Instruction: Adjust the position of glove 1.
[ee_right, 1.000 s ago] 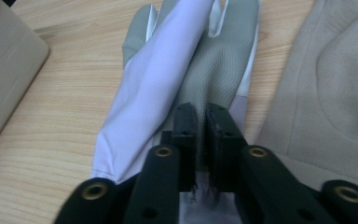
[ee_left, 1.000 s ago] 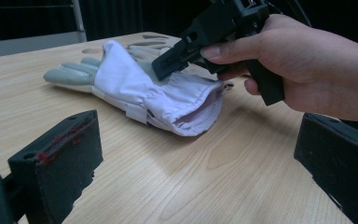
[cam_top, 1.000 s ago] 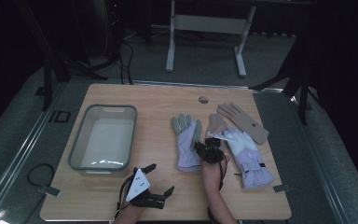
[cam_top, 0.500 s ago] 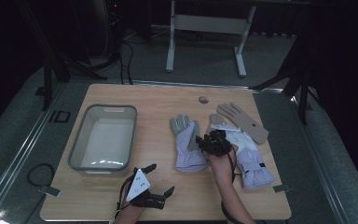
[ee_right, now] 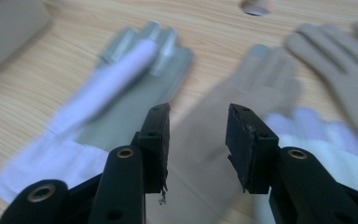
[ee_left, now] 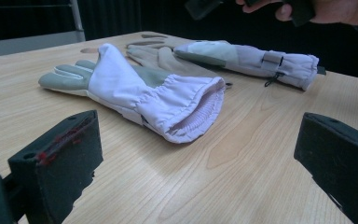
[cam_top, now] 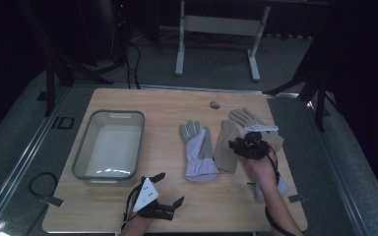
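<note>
Your right gripper (cam_top: 243, 146) hovered with jaws apart over the tan glove (cam_top: 226, 147) at the table's (cam_top: 128, 98) three o'clock; your left gripper (cam_top: 161, 189) idled open. The glove looked soft and floppy (likely light), so pinch its cuff.

Since a second ago the right gripper (cam_top: 243, 145) has travelled away from the person, from beside the cuff of the lavender glove (cam_top: 197, 150) to above the tan glove (cam_top: 228, 144) just right of it. The white glove that lay right of the lavender glove's fingers now shows mostly under the person's right hand and forearm.
</note>
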`<state>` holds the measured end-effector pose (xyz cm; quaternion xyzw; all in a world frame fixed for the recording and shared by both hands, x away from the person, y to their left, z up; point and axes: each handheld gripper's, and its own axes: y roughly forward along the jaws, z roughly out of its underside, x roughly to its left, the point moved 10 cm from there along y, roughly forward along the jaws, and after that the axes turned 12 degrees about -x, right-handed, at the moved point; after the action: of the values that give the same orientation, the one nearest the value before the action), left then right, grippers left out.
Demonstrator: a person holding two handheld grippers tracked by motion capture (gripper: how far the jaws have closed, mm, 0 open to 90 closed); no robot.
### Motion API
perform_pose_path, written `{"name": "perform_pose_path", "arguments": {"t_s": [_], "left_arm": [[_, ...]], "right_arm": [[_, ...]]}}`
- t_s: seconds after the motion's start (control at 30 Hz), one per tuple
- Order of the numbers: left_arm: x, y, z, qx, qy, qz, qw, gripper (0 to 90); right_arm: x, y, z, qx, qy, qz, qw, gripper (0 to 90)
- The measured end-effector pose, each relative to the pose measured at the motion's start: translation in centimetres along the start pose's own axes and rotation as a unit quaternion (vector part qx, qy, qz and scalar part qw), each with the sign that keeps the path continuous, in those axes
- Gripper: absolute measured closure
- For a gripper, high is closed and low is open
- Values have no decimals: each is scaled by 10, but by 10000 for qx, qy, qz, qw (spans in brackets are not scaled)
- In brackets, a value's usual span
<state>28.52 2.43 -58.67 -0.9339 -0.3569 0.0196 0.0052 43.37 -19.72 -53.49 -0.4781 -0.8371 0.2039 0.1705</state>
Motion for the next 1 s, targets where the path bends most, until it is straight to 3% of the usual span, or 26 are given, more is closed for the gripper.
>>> {"name": "perform_pose_path", "arguments": {"t_s": [0.13, 0.33, 0.4, 0.53, 0.6, 0.63, 0.67, 0.7, 0.73, 0.83, 1.0], "left_arm": [[0, 0, 0, 1, 3, 2, 10000, 8], [0, 0, 0, 14, -9, -7, 10000, 8], [0, 0, 0, 24, -12, -8, 10000, 8], [1, 0, 1, 35, 0, -21, 10000, 8], [1, 0, 0, 30, -5, -25, 10000, 8], [1, 0, 0, 28, -10, -23, 10000, 8], [1, 0, 0, 32, -19, -23, 10000, 8], [1, 0, 0, 32, -19, -23, 10000, 8], [1, 0, 0, 33, -20, -20, 10000, 8], [1, 0, 1, 36, -6, -16, 10000, 8], [1, 0, 1, 38, -9, -16, 10000, 8]], "right_arm": [[-21, -14, 4, 118, -330, 23, 9994, 601], [-51, -35, 12, 266, -433, 1, 9987, 624], [-56, -38, 14, 307, -460, -1, 9985, 623], [-73, -47, 33, 630, -599, -44, 9962, 599], [-80, -53, 48, 899, -708, -139, 9933, 597], [-80, -53, 48, 899, -708, -139, 9933, 597], [-83, -56, 55, 1044, -874, -246, 9904, 598], [-83, -56, 55, 1044, -874, -246, 9904, 598], [-87, -58, 60, 1177, -927, -348, 9881, 597], [-92, -59, 65, 1314, -955, -326, 9862, 597], [-93, -54, 77, 1525, -878, -576, 9827, 562]]}}
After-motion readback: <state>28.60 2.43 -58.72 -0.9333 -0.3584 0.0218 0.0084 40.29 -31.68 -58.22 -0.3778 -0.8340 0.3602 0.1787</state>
